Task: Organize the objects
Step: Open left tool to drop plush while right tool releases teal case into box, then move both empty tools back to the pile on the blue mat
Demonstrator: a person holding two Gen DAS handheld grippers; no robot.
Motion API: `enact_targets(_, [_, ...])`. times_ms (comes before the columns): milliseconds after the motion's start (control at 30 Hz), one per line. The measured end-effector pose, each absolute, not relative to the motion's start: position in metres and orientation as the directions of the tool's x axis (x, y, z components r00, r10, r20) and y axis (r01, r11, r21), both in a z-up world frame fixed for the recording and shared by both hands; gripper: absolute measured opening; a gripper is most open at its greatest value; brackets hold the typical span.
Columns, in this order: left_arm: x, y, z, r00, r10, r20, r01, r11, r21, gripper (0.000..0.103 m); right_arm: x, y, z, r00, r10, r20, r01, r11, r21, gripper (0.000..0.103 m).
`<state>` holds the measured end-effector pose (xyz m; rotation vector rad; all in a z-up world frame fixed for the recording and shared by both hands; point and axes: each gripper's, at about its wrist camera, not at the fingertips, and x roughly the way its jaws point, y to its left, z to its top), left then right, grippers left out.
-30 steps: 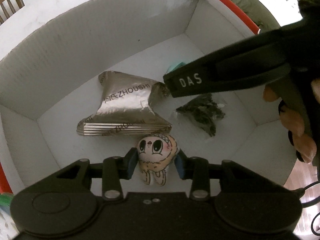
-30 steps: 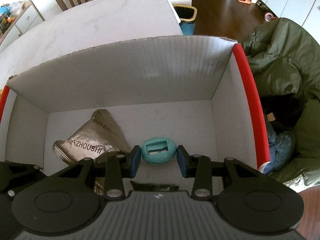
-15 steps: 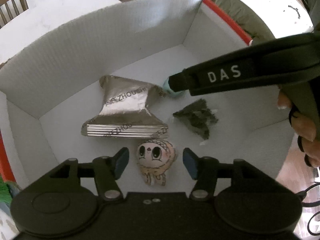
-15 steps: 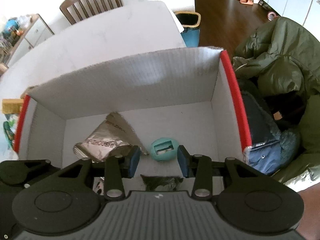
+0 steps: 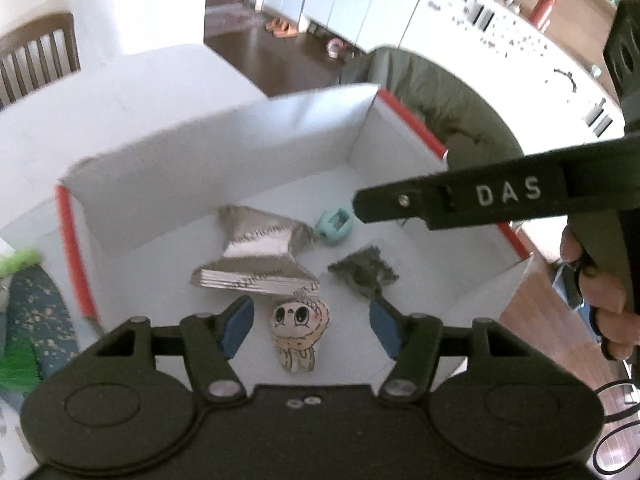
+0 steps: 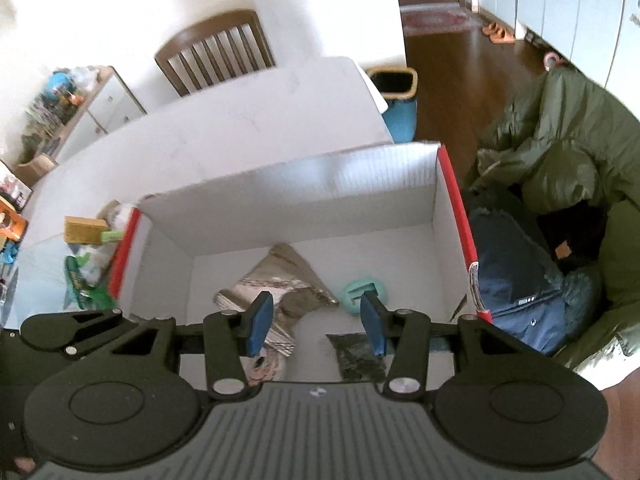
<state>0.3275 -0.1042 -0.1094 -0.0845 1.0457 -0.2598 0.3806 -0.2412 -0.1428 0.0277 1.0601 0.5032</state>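
A white cardboard box (image 5: 224, 148) (image 6: 304, 204) with red edges holds four things on its floor. A silver foil pouch (image 5: 256, 256) (image 6: 276, 276) lies in the middle, a teal round object (image 5: 334, 226) (image 6: 356, 294) to its right, a dark clear-wrapped packet (image 5: 366, 274) (image 6: 360, 356) in front of that, and a small cartoon-face plush (image 5: 298, 326) (image 6: 262, 366) nearest me. My left gripper (image 5: 310, 330) is open above the plush, well clear of it. My right gripper (image 6: 316, 322) is open too, raised over the box with nothing between its fingers.
The box stands on a white table (image 6: 248, 120) with a wooden chair (image 6: 216, 50) behind it. Green and yellow clutter (image 6: 90, 256) lies left of the box. A green jacket (image 6: 560, 160) and dark blue garment (image 6: 516, 280) lie to the right. A hand (image 5: 596, 296) holds the right gripper.
My left gripper let go of the plush, opened wide and rose. My right gripper opened away from the teal object and pulled up and back out of the box.
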Motion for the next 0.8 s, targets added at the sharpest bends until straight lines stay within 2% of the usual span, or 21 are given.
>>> enact_targets(233, [0.305,-0.086,-0.086,0.564,-0.241,-0.79,0.143,0.971,-0.193,0.068,0.353,-0.244,-0.117,0.462,0.42,-0.781,-0.39,0.887,0.247,0.048])
enact_targets(300, [0.297,-0.079,-0.076,0.588,-0.233,-0.774,0.141,0.972,-0.186,0.07,0.346,-0.244,-0.112,0.477,0.432,-0.765,-0.388,0.885,0.258,0.054])
enact_targets(700, [0.25,-0.019,-0.033,0.69,-0.204,-0.695,0.11,0.978,-0.178,0.084,0.3,-0.219,-0.088,0.564,0.444,-0.696,-0.388,0.887,0.251,0.059])
enact_targets(800, [0.242,-0.005,-0.027,0.708,-0.194,-0.679,0.098,0.979,-0.178,0.089,0.29,-0.211,-0.084,0.578,0.462,-0.673,-0.39,0.881,0.269,0.066])
